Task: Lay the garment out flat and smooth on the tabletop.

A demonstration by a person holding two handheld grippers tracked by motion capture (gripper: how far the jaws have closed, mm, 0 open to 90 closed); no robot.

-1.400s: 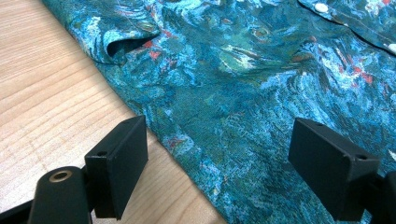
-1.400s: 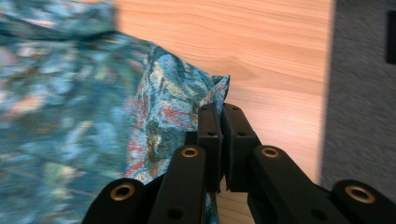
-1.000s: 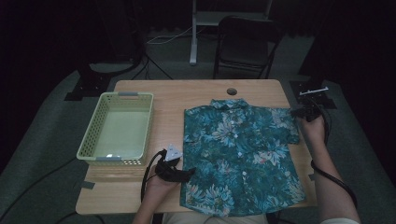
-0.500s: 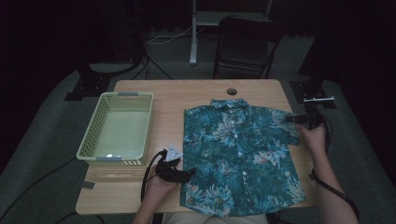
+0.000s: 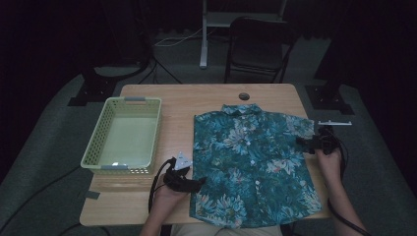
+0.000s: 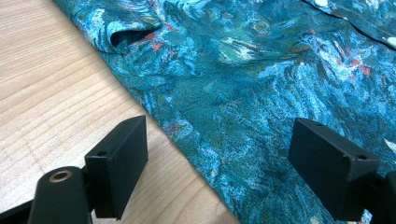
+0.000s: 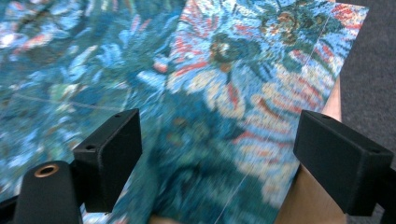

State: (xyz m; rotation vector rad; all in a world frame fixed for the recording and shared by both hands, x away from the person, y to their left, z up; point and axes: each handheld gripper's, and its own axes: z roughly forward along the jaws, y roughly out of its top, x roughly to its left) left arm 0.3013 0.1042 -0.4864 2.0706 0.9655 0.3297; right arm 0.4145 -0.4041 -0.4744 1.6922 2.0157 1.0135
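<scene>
A teal floral short-sleeved shirt (image 5: 251, 167) lies spread flat, buttons up, on the right half of the wooden table (image 5: 177, 103). My left gripper (image 5: 199, 183) rests at the shirt's lower left hem. In the left gripper view it stands open (image 6: 219, 154), one jaw over bare wood and the other over the cloth (image 6: 261, 79). My right gripper (image 5: 301, 142) points left at the shirt's right sleeve. Its jaws have just been opening, and it now stands open (image 7: 219, 149) over the sleeve (image 7: 243, 70), its pads clear of the cloth.
An empty pale green basket (image 5: 96, 142) stands on the left half of the table. A round cable hole (image 5: 243, 96) sits near the far edge. A folding chair (image 5: 258, 44) stands behind the table. A tape patch (image 5: 92, 195) marks the front left corner.
The right hand has come nearer and slightly left, from the sleeve's far outer corner down along the sleeve. The left hand and the shirt's body have stayed put.
</scene>
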